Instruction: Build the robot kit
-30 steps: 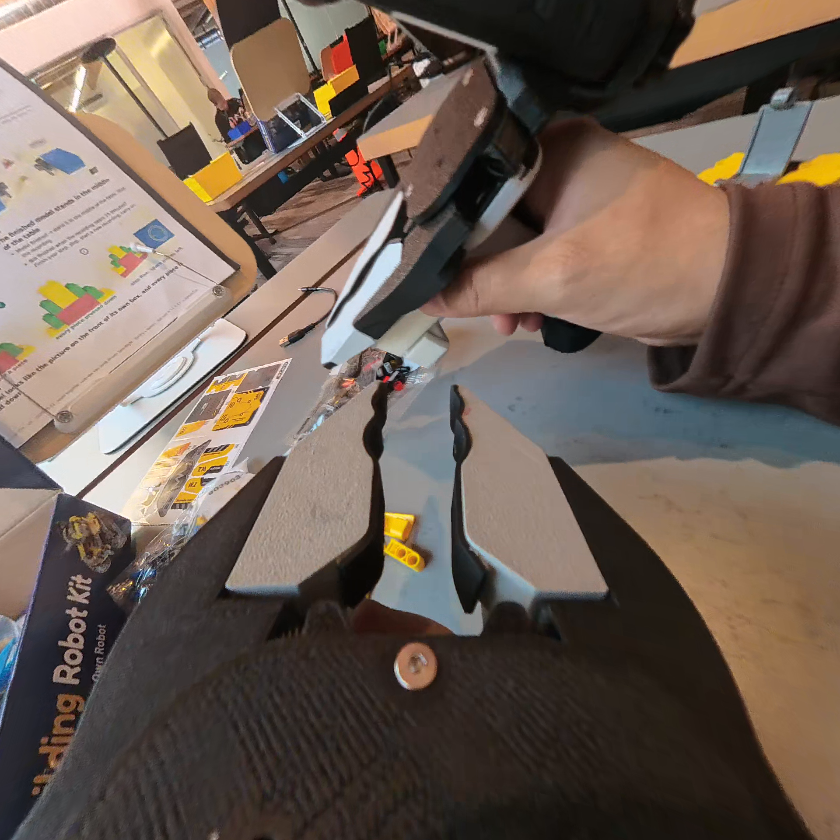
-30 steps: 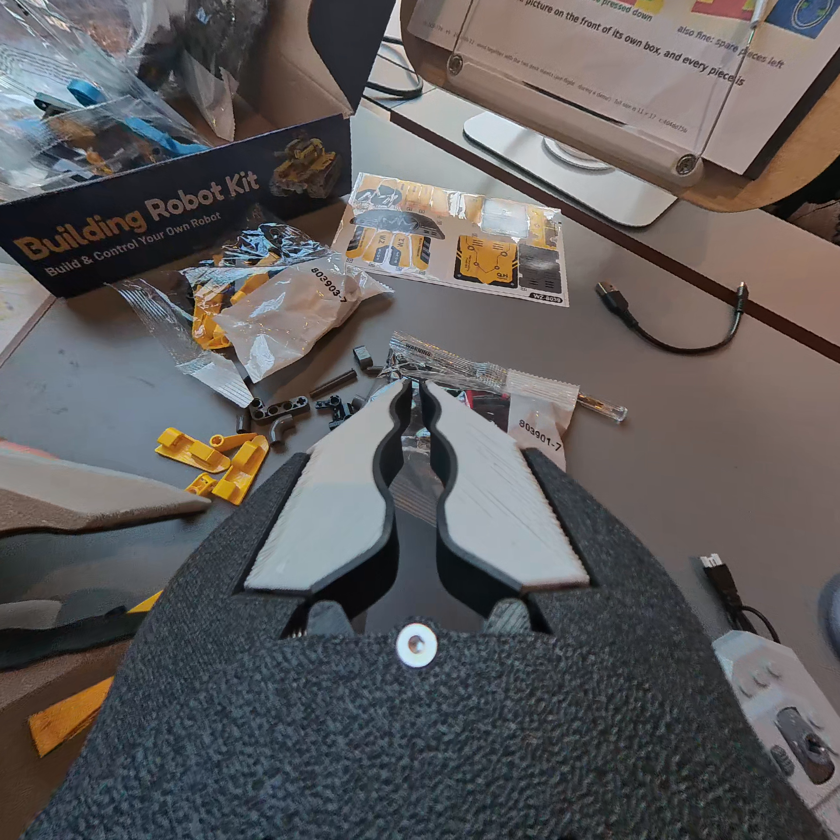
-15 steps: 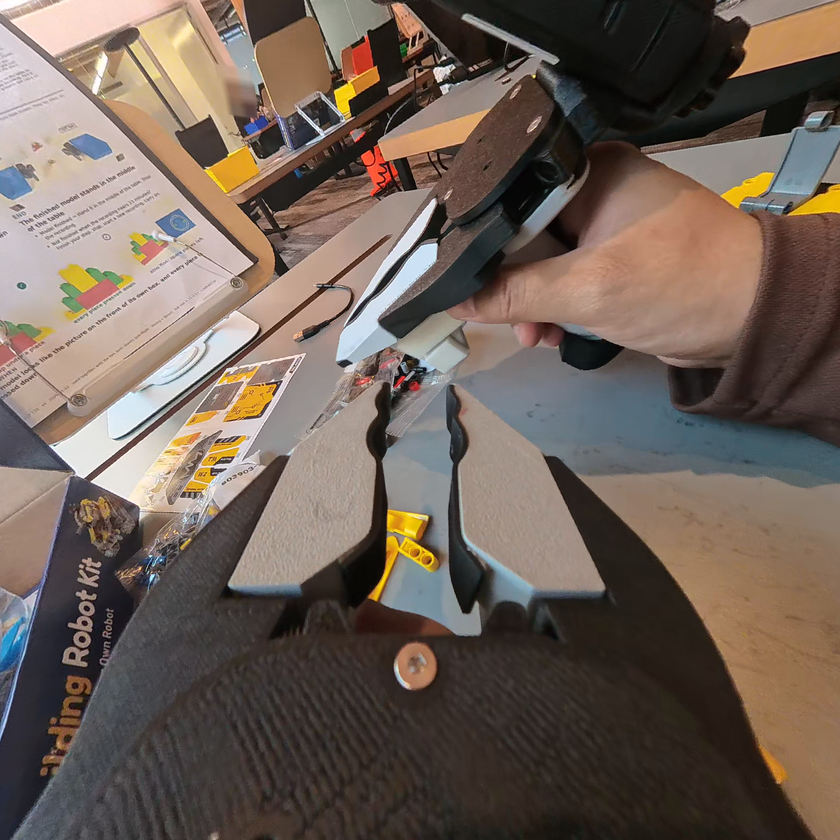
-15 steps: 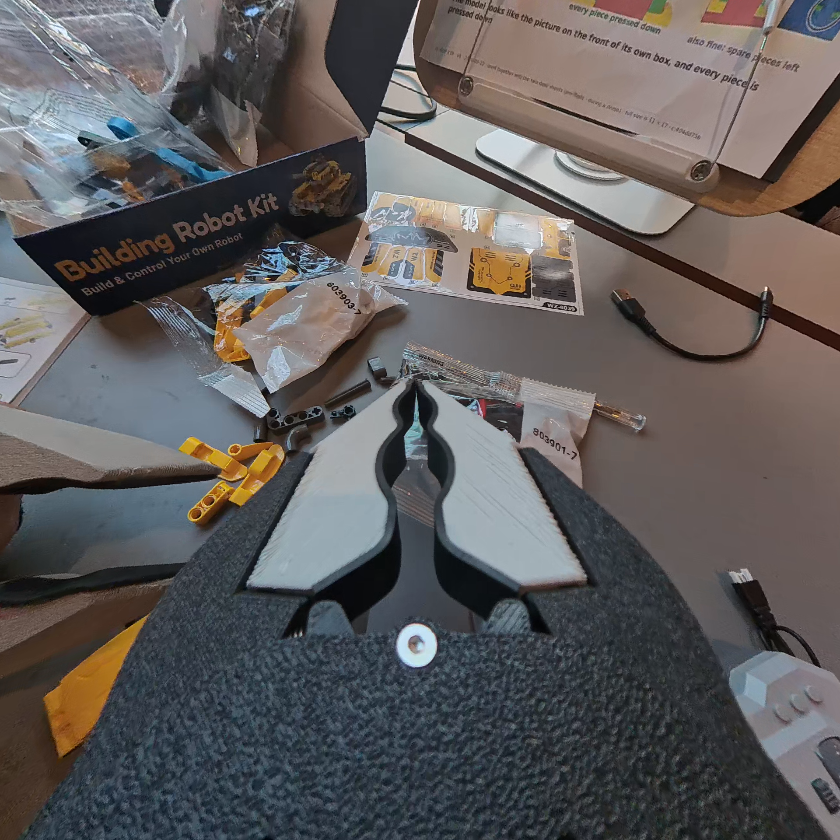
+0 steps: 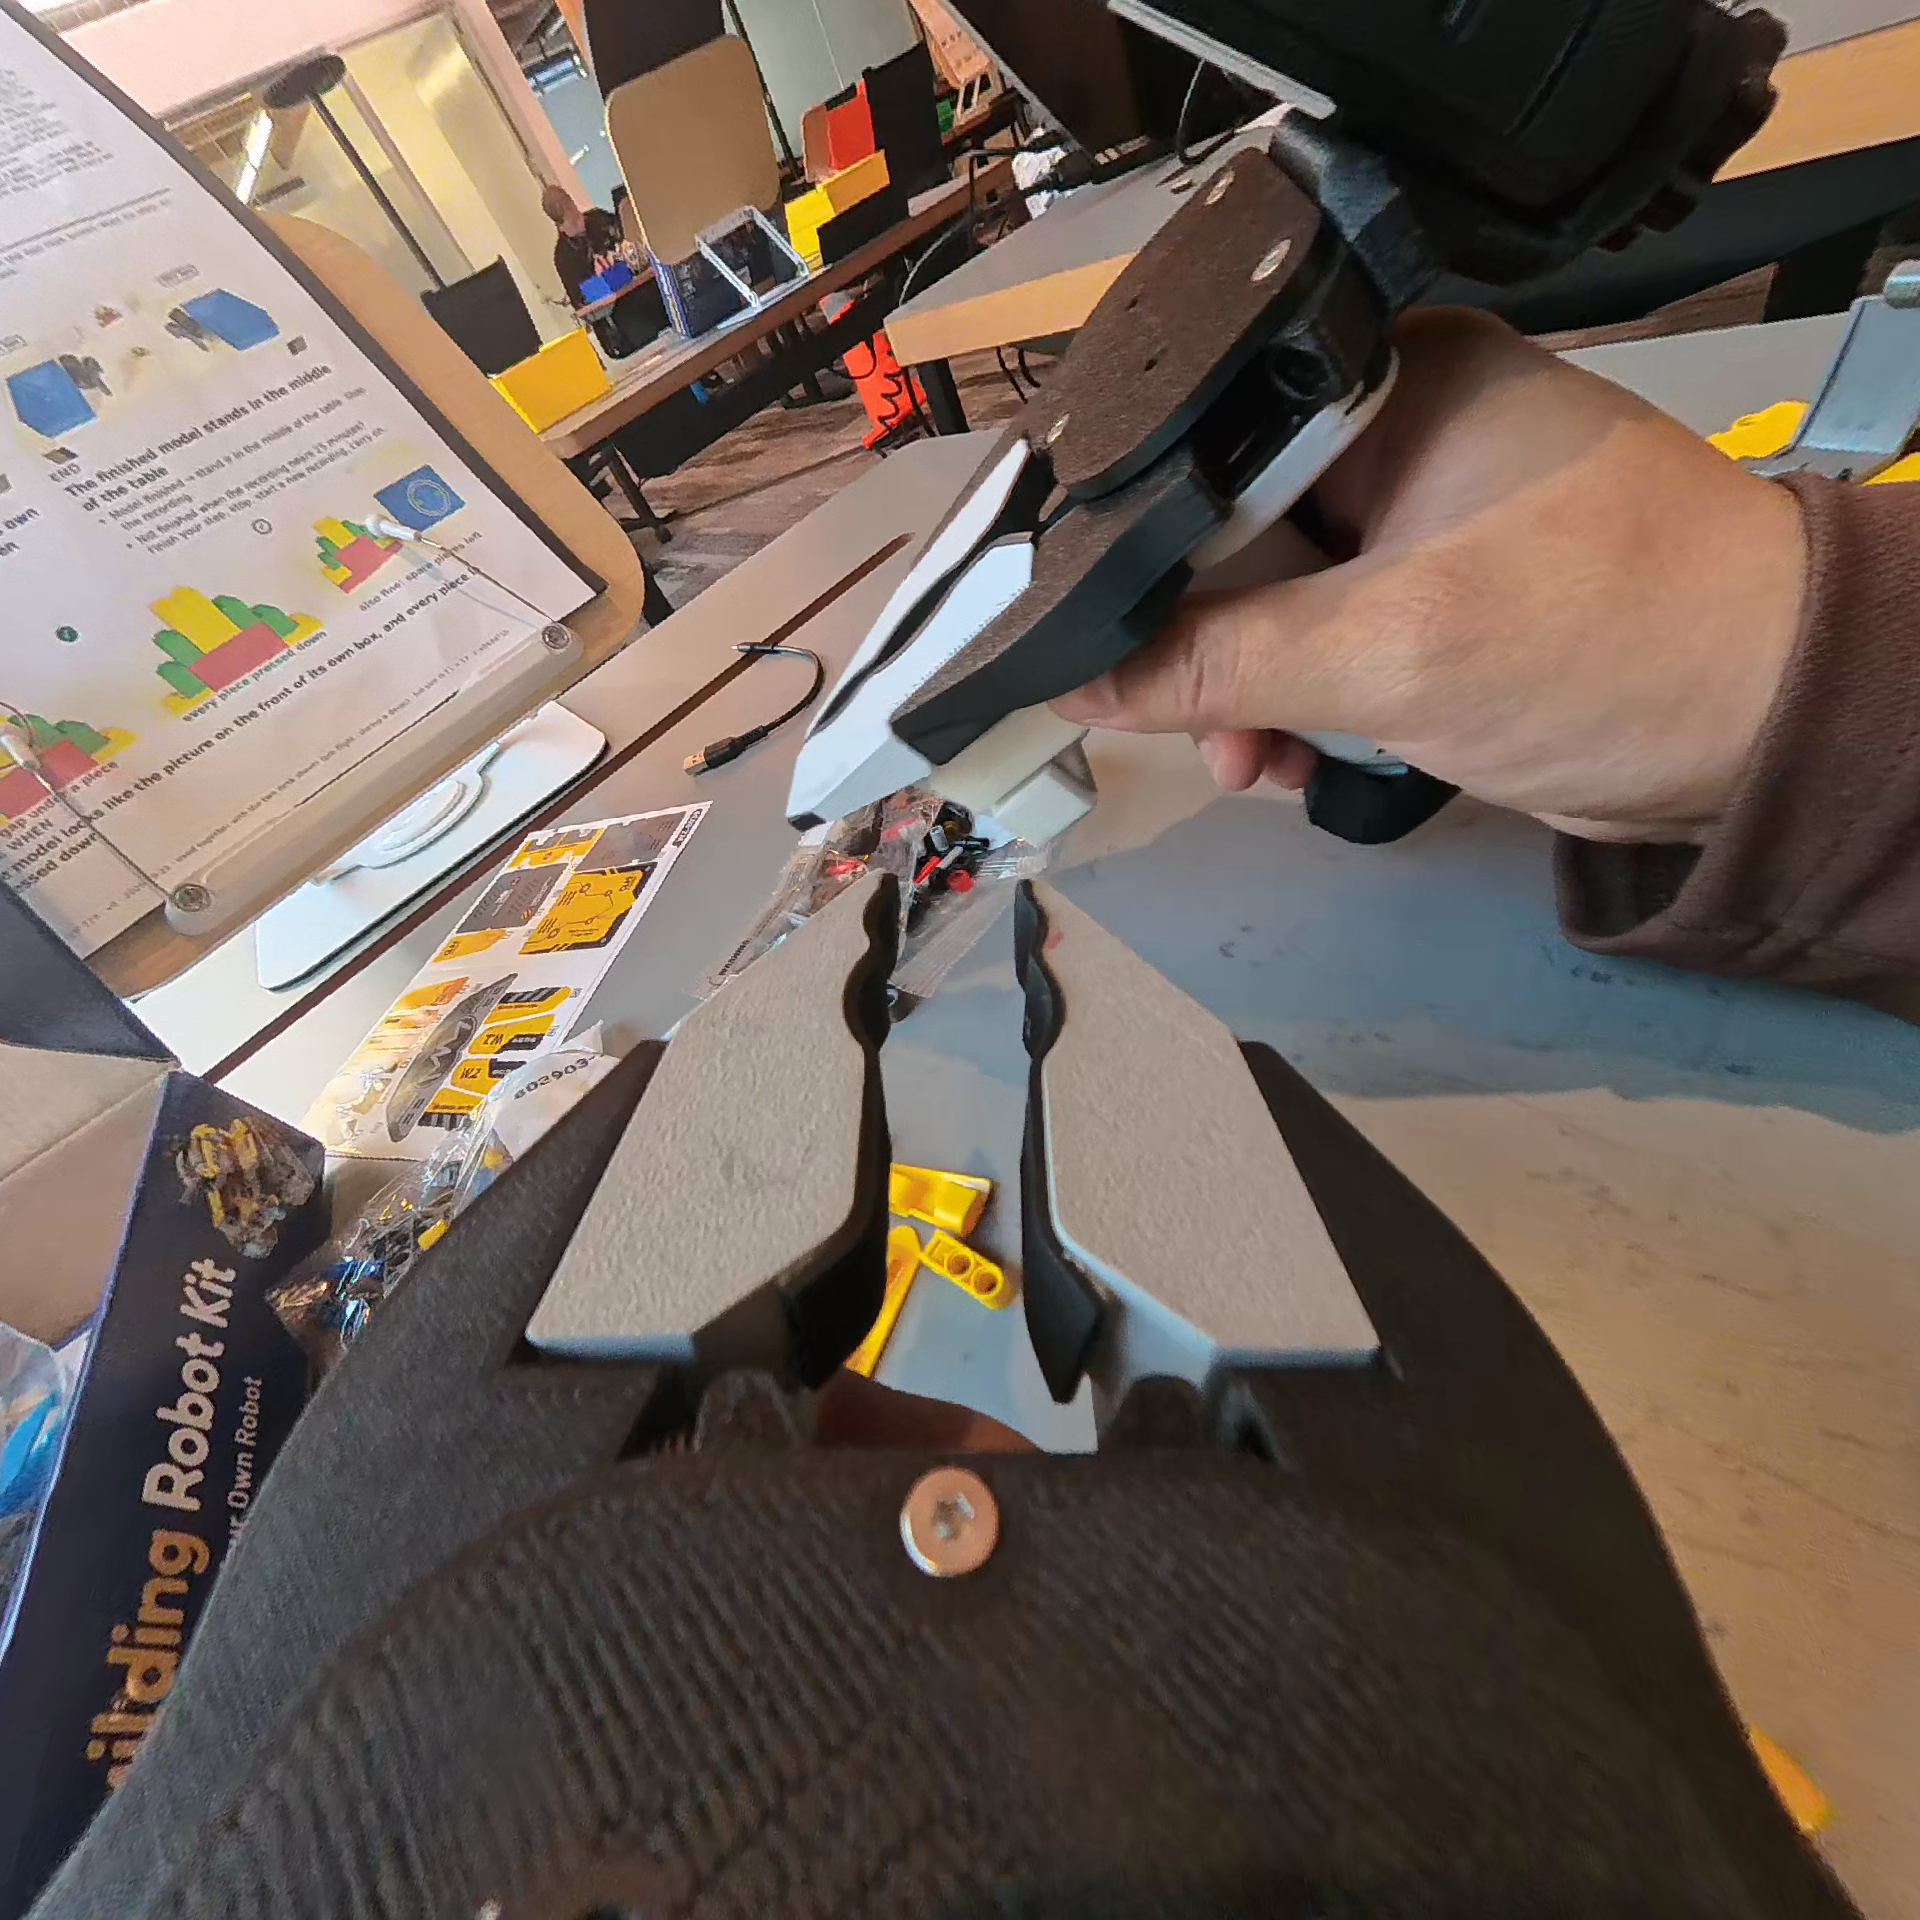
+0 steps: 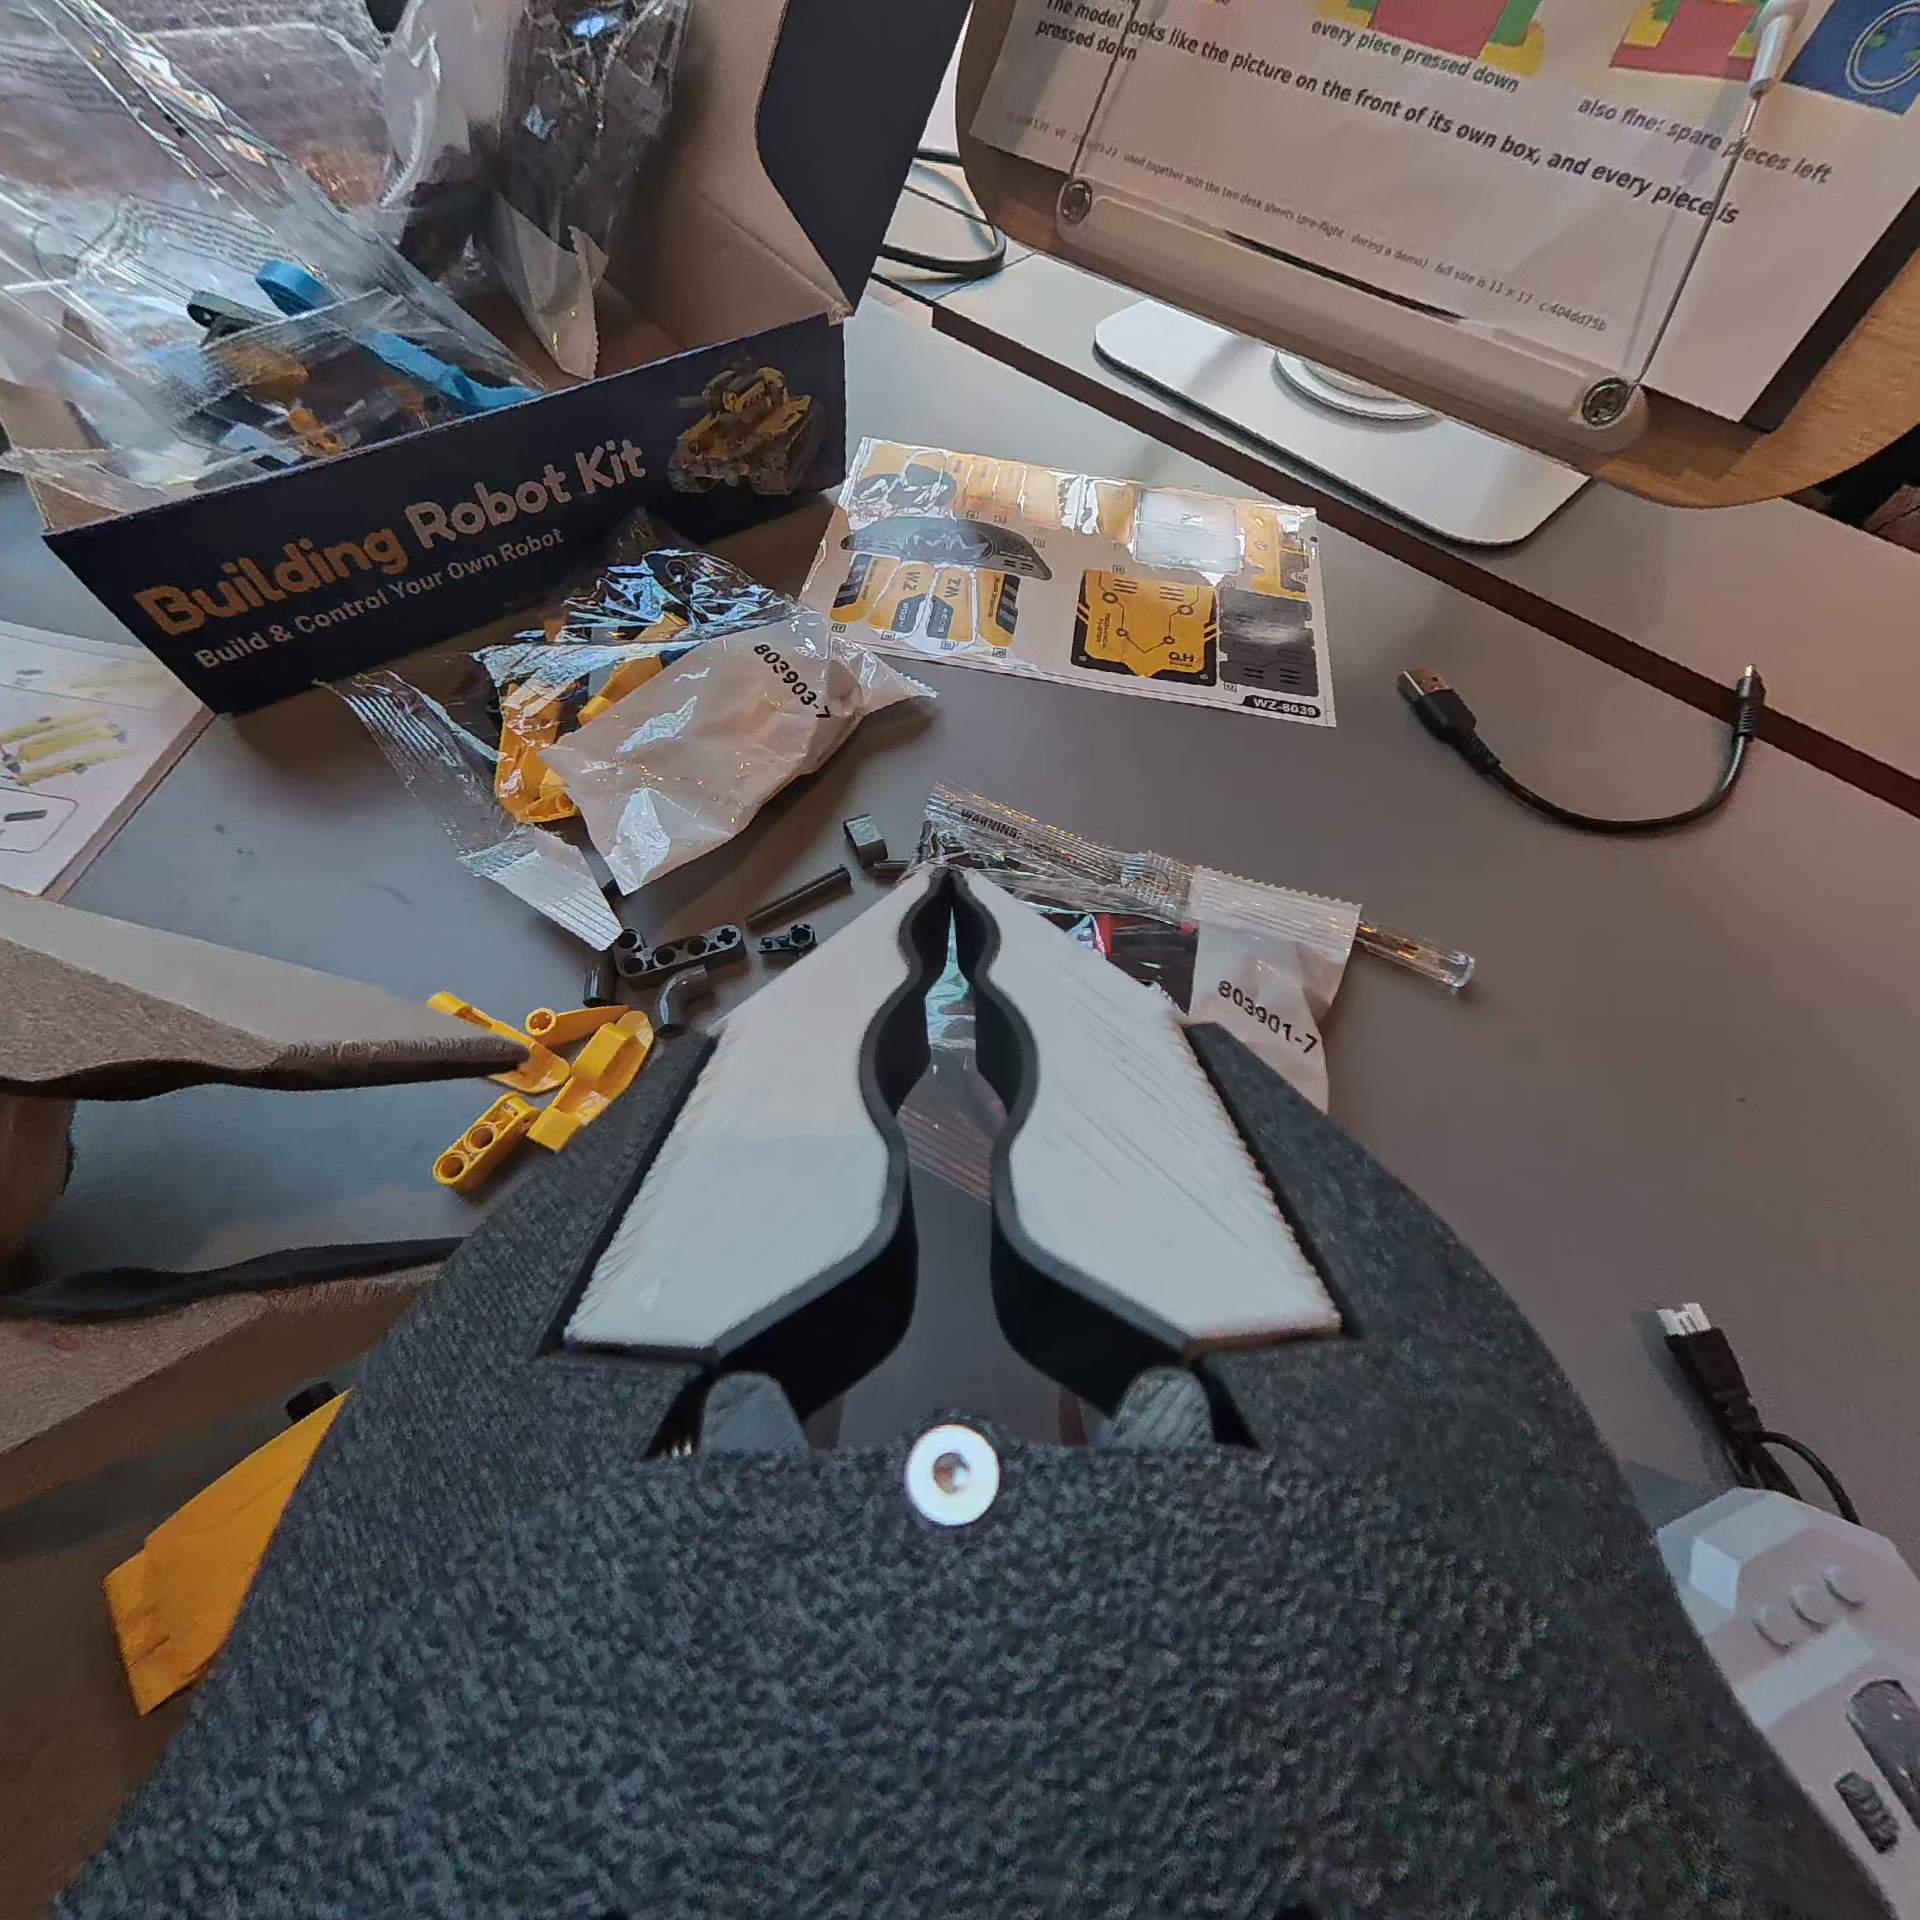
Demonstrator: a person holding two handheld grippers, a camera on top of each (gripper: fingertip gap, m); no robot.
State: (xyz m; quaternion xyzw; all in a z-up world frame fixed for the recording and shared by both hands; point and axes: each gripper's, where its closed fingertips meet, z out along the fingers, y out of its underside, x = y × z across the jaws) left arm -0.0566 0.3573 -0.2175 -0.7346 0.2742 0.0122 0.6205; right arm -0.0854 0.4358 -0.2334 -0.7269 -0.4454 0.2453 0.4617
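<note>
While we look along the left gripper (image 5: 951, 914), open grey table (image 5: 1558, 1299) runs off to our right w/ nothing on it up close; the left side is crowded. Far edge of the table is shut in by a sign stand (image 6: 1351, 343) on a white base.

Left gripper: jaws apart by a moderate gap, holding nothing. Under the gap lie yellow pieces (image 5: 935, 1226) on the table; we can't tell if the fingers touch them.

Right gripper (image 6: 951, 883): tips nearly together, pinched on the clear parts bag (image 6: 1226, 925) at its near corner. In the left wrist view the bag corner looks lifted up under those tips. A hand (image 5: 1475, 623) w/ brown sleeve grips the handle.

Around: small black pieces (image 6: 675, 951) just left of the right gripper's tips, yellow pieces (image 6: 551, 1081) beyond those, beside the left gripper's finger (image 6: 260, 1029). A 2nd bag (image 6: 707, 748), white-ish, lies near the dark blue kit box (image 6: 416, 540), which stands open & stuffed w/ more bags. Sticker sheet (image 6: 1081, 603) lies flat between box & sign stand. Short black cable (image 6: 1579, 769) to the right, well apart from the bag. Grey controller (image 6: 1787, 1662) & a plug lead sit close by the right gripper's body, lower right.
</note>
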